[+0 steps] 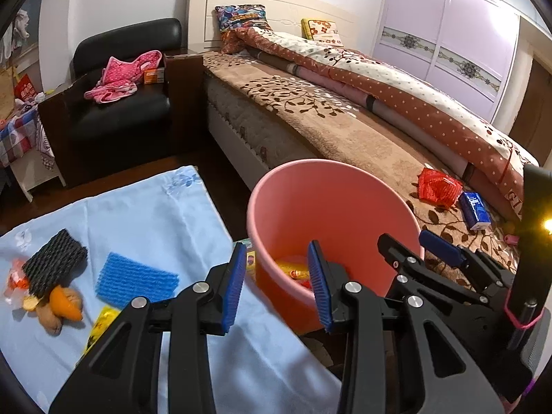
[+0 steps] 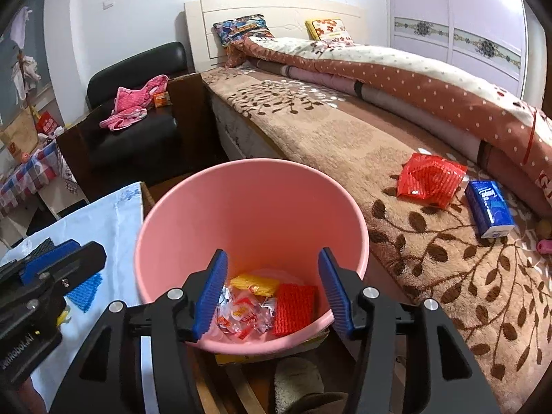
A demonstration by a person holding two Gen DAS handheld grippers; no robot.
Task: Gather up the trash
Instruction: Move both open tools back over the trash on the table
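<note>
A pink bin (image 2: 248, 207) stands between the table and the bed; it also shows in the left wrist view (image 1: 331, 203). Inside lie a red foam net (image 2: 296, 308), a yellow foam net (image 2: 253, 284) and crinkled wrappers (image 2: 241, 317). My right gripper (image 2: 272, 296) is open and empty over the bin's near rim. My left gripper (image 1: 277, 286) is open and empty at the bin's left side. On the blue cloth (image 1: 155, 214) lie a black foam net (image 1: 55, 262), a blue foam net (image 1: 136, 277), orange peel (image 1: 65, 303), nut shells (image 1: 50, 319) and a yellow wrapper (image 1: 100, 324).
On the bed (image 2: 345, 145) lie a red net bag (image 2: 429, 177), a blue tissue pack (image 2: 488, 208) and a small pink item (image 2: 545, 245). A black armchair (image 1: 120, 103) with pink clothes (image 1: 124, 77) stands at the back left. A wardrobe (image 1: 448, 41) is at the far right.
</note>
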